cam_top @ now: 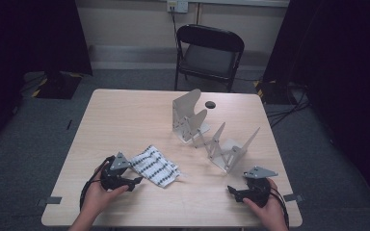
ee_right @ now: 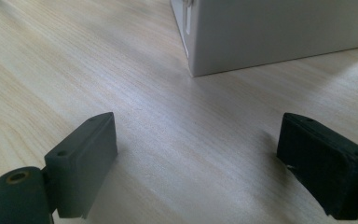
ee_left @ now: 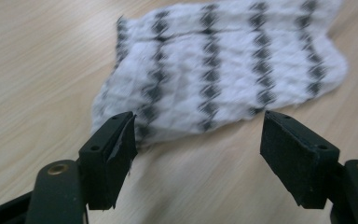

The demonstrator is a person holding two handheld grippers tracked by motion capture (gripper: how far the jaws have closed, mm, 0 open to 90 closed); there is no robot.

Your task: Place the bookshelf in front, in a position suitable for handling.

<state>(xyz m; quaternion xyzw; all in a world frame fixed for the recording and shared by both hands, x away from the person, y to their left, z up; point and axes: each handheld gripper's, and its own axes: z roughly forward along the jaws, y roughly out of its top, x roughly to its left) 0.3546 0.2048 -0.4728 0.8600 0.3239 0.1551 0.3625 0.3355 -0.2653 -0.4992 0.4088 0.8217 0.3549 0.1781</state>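
The left gripper (ee_left: pixel 198 154) hovers low, jaws spread, lined up to pinch the patterned cloth's (ee_left: pixel 223 70) near edge; the right gripper (ee_right: pixel 196 163) waits, jaws wide and empty

A pale wooden table (cam_top: pixel 125 110) stands mid-frame on grey carpet (cam_top: pixel 38 144), with a black folding chair (cam_top: pixel 209 55) behind it at top centre against a cream wall (cam_top: pixel 125 24) bearing a socket (cam_top: pixel 177 6), and black curtains (cam_top: pixel 29 33) darkening both upper corners.
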